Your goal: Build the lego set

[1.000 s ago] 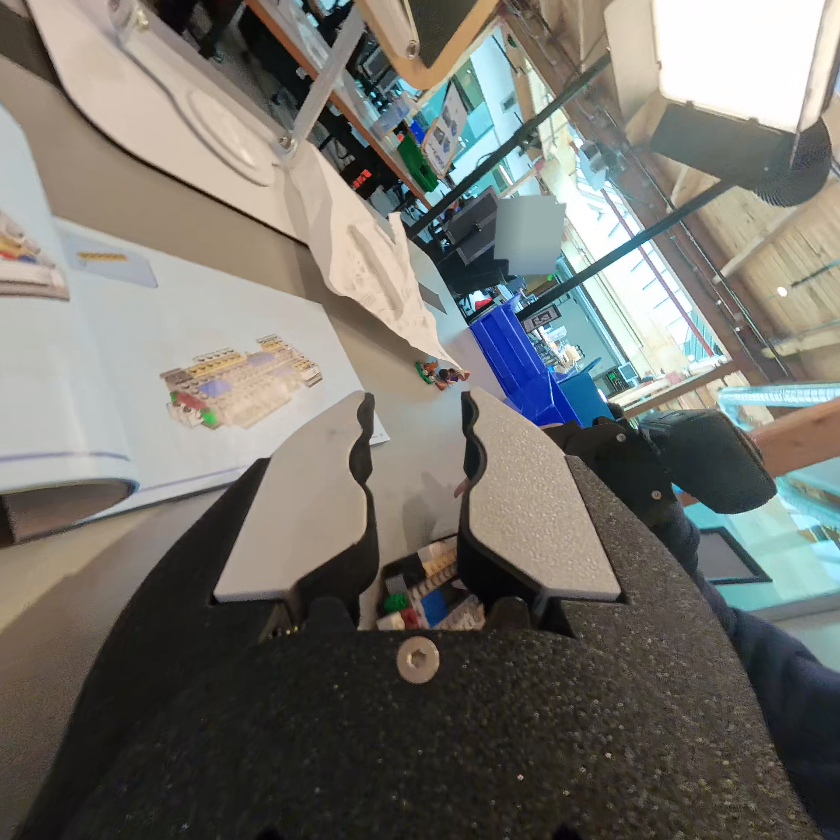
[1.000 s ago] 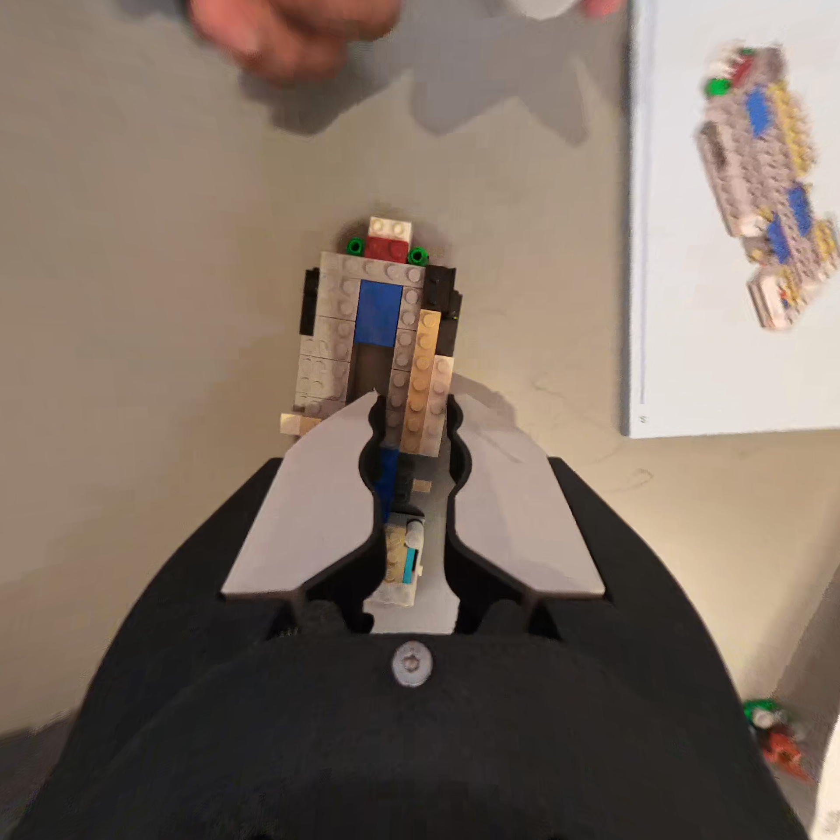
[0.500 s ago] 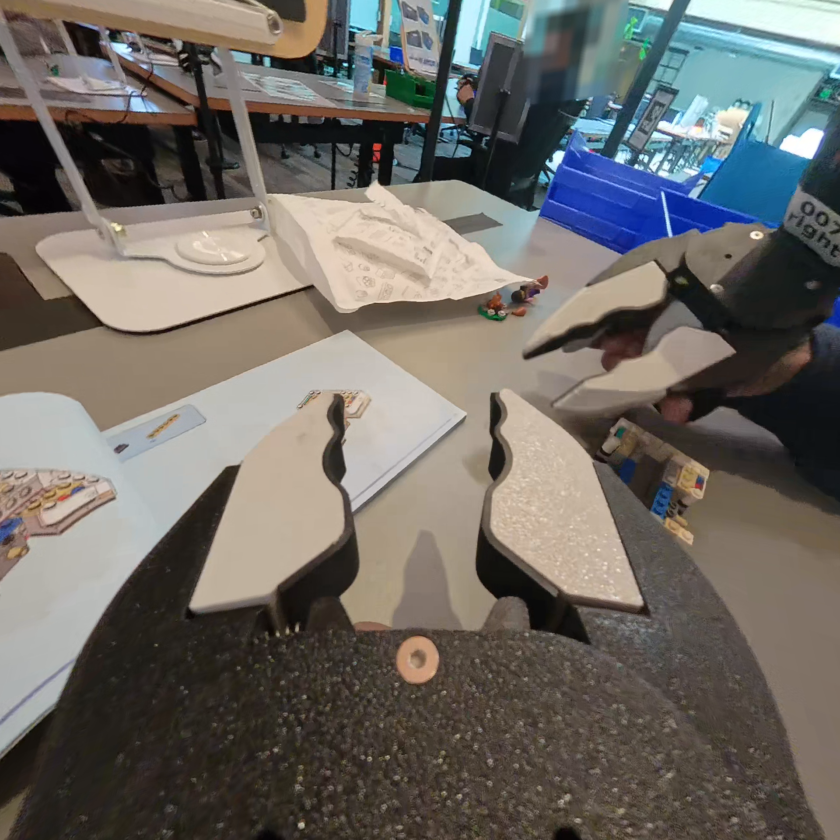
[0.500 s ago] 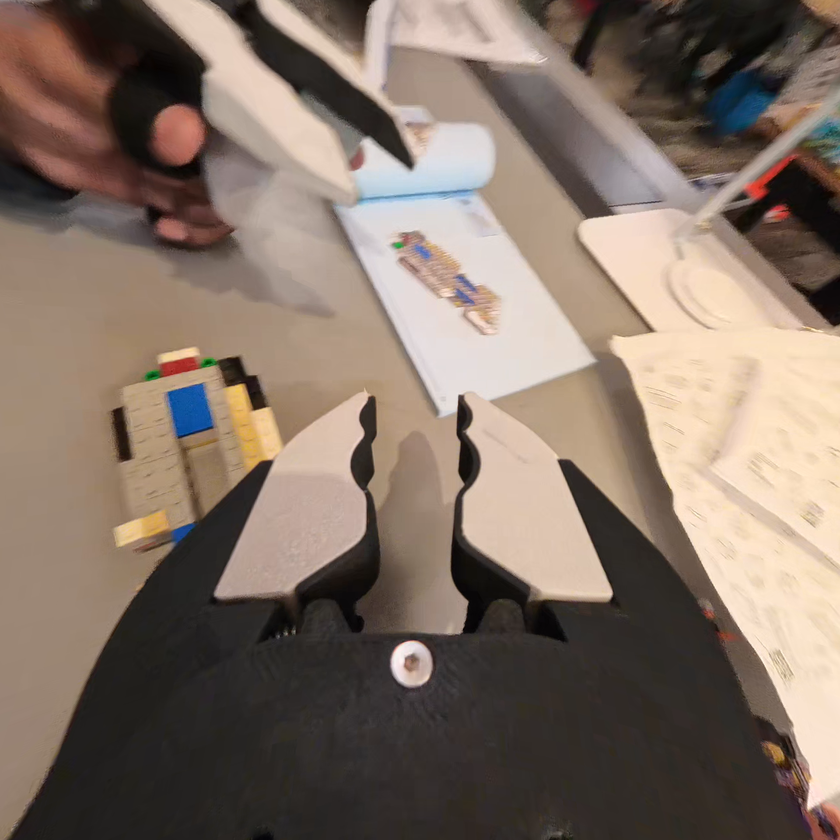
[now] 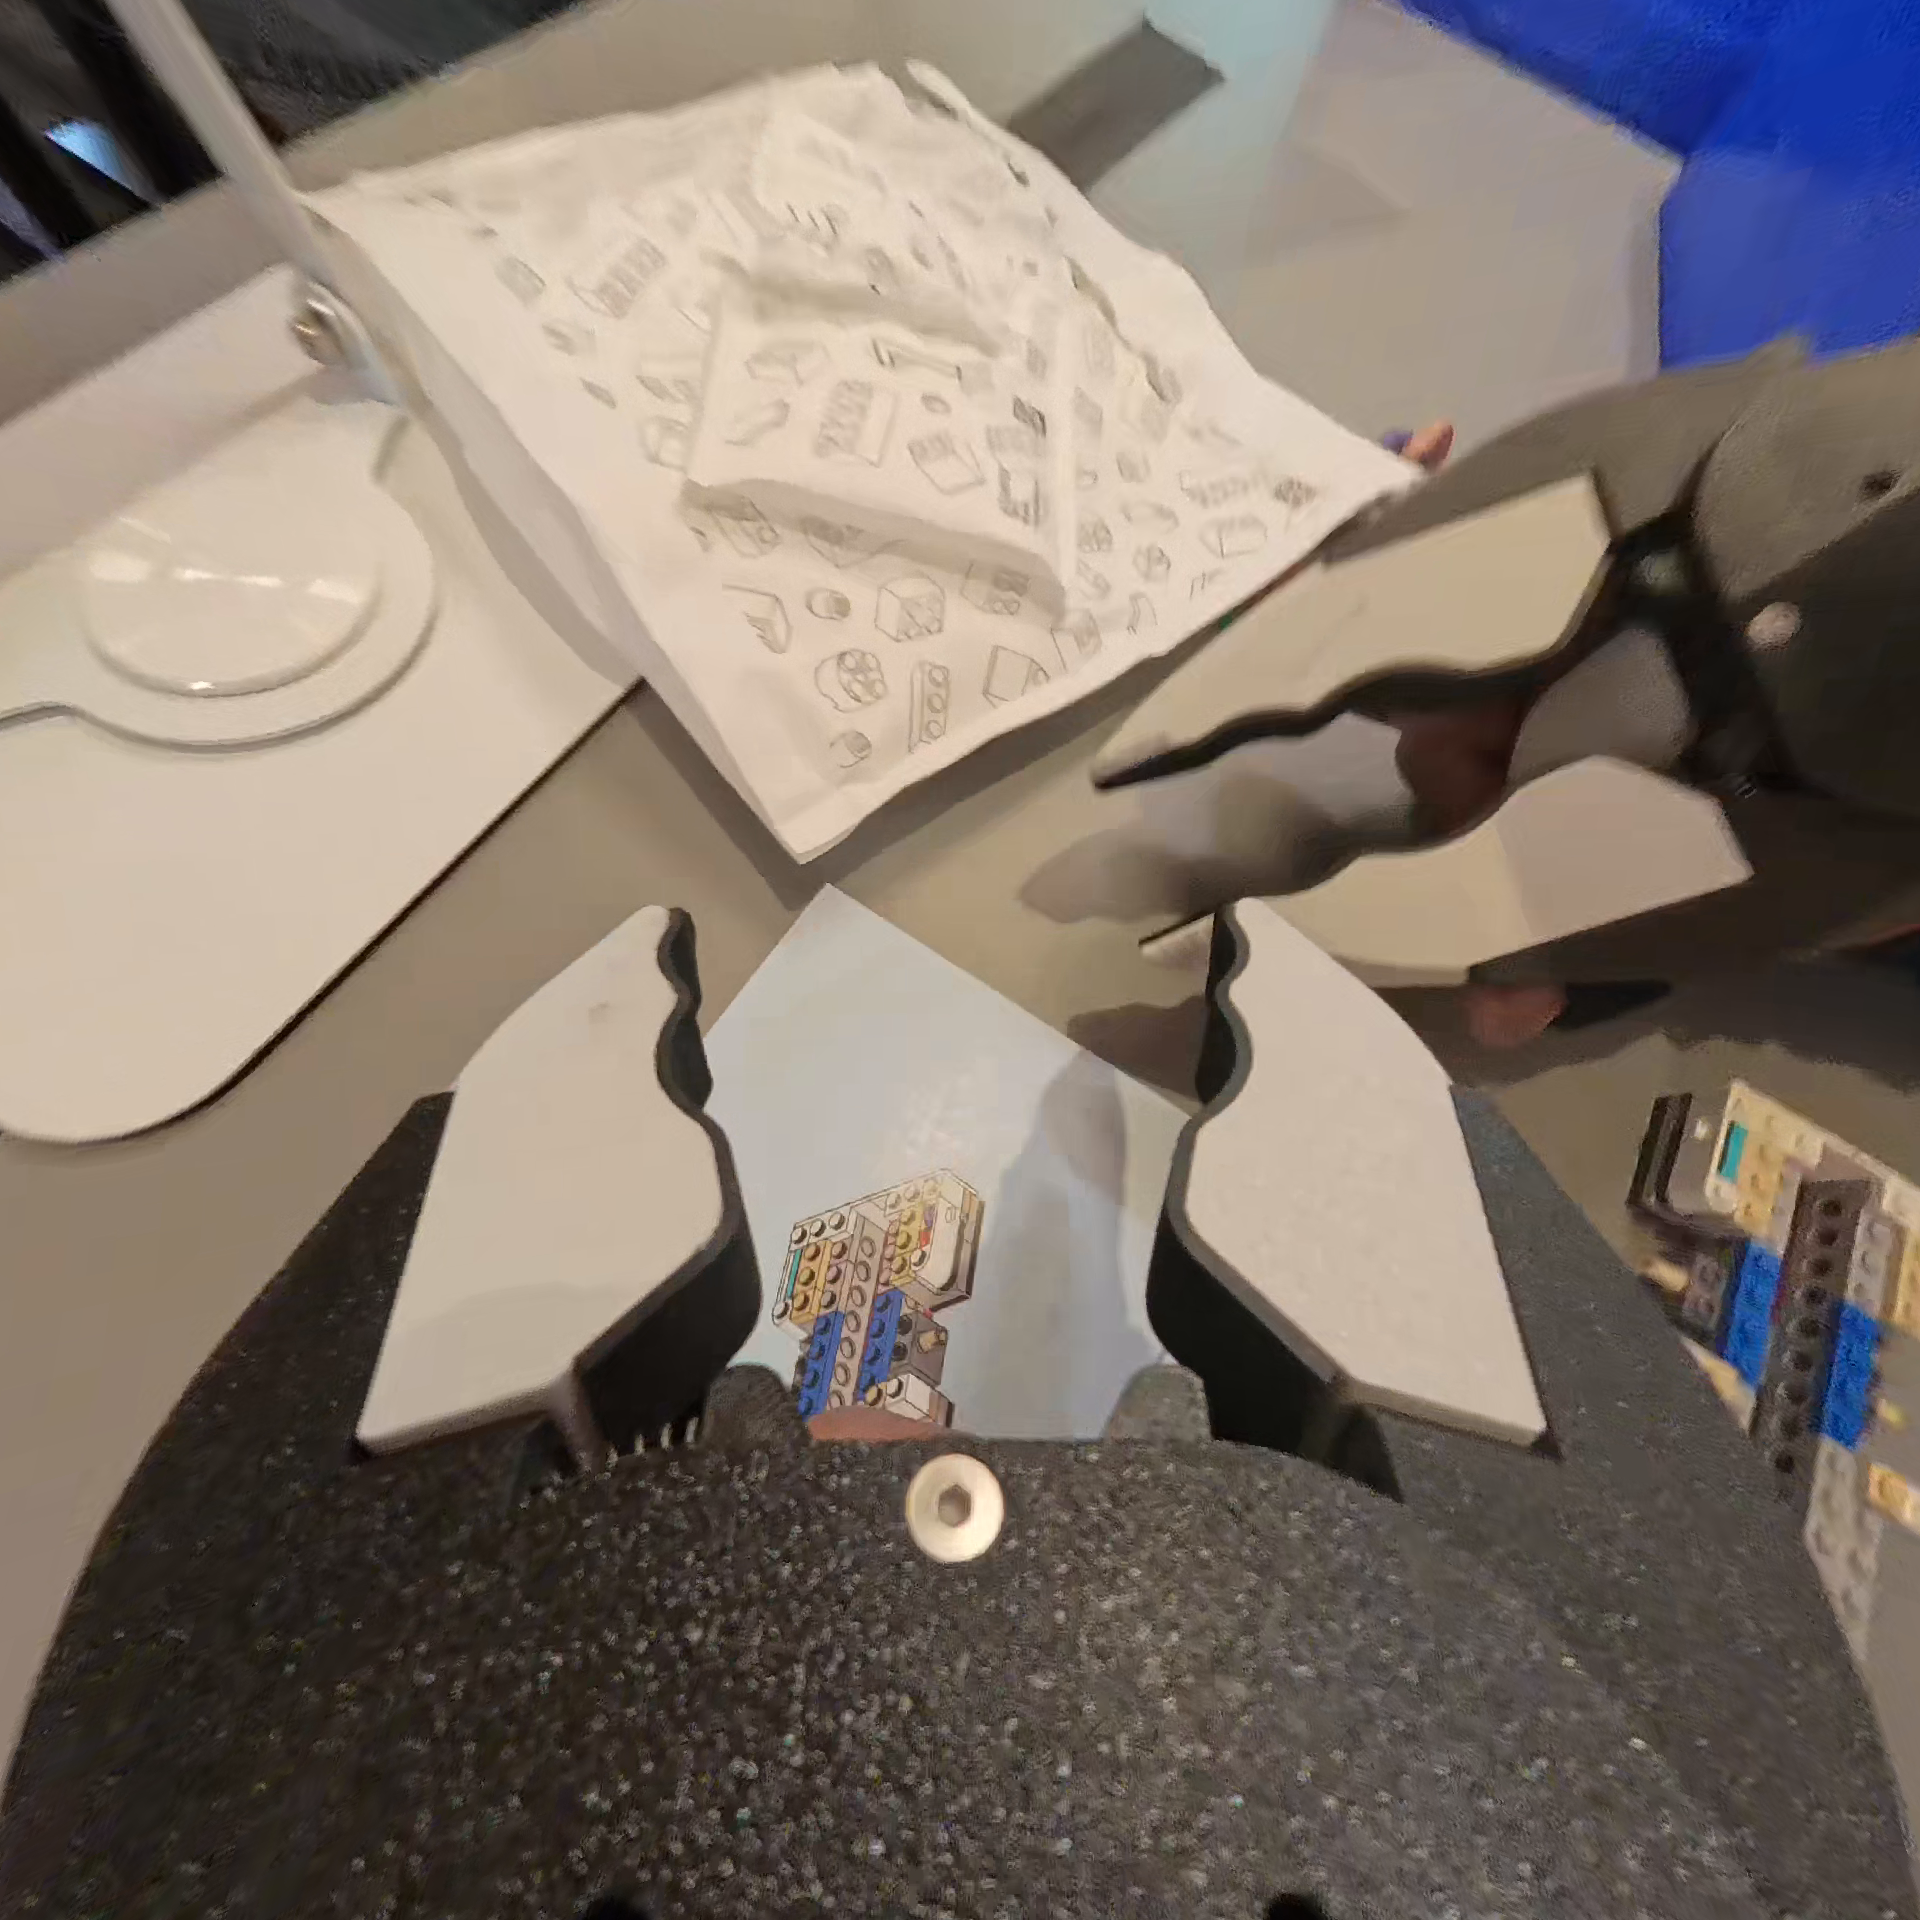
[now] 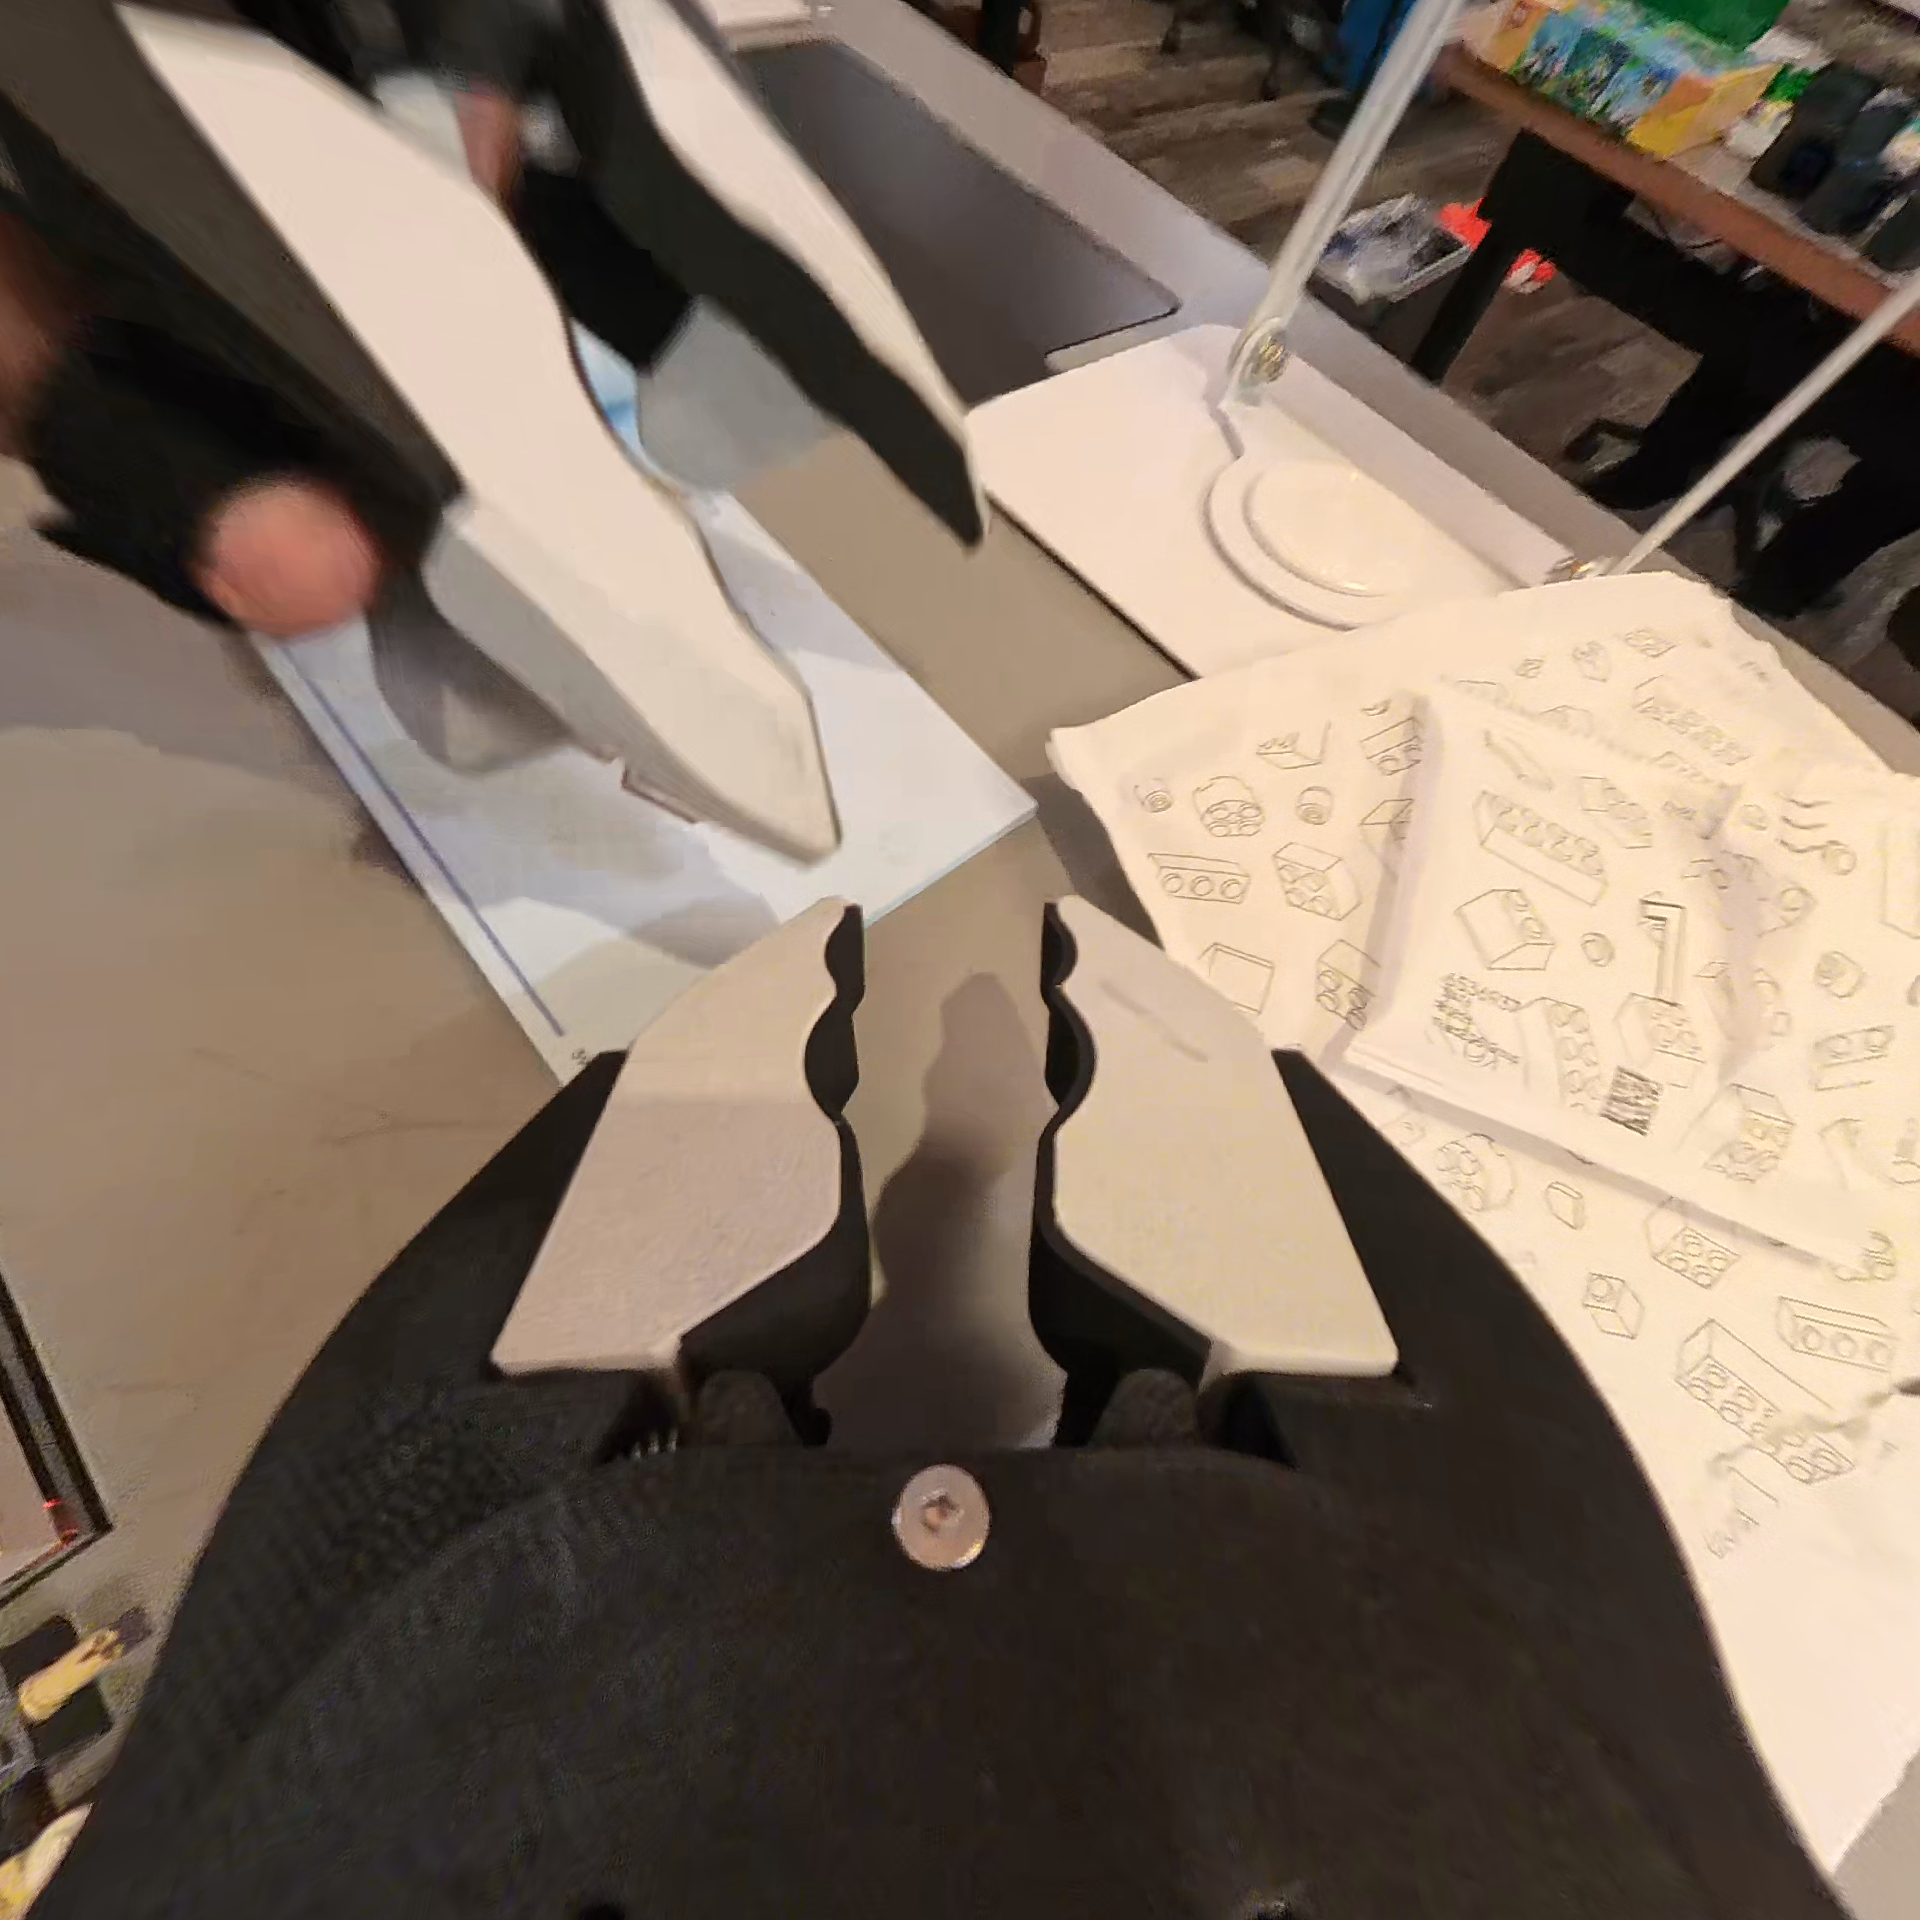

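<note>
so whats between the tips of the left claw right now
Nothing is gripped. In the left wrist view the left claw stands wide open above the pale blue booklet page with its printed brick model picture.

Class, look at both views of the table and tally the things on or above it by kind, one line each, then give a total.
Tools: 2 (left tool, right tool), both open and empty
White printed paper bags: 2
Instruction booklets: 1
Brick models: 1
White lamp bases: 1
Total: 7

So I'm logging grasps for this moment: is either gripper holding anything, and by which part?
Nothing is held. The left gripper and the right gripper both stand open.
</note>
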{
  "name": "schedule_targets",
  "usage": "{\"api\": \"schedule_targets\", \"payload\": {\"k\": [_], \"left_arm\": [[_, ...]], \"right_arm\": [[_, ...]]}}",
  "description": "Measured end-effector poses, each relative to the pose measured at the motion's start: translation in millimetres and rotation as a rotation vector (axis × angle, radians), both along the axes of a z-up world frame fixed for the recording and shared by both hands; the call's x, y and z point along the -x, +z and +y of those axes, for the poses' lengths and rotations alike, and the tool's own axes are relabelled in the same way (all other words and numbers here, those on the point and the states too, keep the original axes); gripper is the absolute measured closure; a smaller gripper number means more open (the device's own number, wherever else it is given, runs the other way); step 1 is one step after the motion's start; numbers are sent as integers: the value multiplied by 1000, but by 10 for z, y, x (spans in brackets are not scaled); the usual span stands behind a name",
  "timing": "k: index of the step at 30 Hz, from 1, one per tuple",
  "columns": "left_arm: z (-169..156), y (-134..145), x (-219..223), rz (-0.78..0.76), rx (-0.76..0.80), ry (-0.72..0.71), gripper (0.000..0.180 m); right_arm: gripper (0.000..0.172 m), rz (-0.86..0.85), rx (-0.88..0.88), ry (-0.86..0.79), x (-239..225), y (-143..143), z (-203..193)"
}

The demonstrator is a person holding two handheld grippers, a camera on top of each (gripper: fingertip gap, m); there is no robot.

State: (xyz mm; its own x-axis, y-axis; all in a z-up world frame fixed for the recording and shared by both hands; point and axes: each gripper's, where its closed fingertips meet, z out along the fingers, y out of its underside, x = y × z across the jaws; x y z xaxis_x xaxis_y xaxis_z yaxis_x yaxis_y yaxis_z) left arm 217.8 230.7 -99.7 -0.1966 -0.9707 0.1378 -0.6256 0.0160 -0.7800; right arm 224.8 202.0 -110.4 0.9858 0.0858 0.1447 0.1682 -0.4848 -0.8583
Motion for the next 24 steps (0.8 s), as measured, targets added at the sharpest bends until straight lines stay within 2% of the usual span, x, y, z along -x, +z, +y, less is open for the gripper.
{"api": "schedule_targets", "payload": {"k": [3,6,10,24], "left_arm": [[-47,-197,11,90,-94,-138,87],[-95,-260,-20,121,-80,-191,88],[-85,-387,-32,164,-73,-194,88],[-73,-440,-61,173,-40,-140,91]], "right_arm": [[142,-11,-63,-39,-56,88,-21],[138,-4,-31,-54,-84,40,-4],[137,2,-39,-90,-138,51,-5],[137,-92,-7,-111,-140,-5,16]]}}
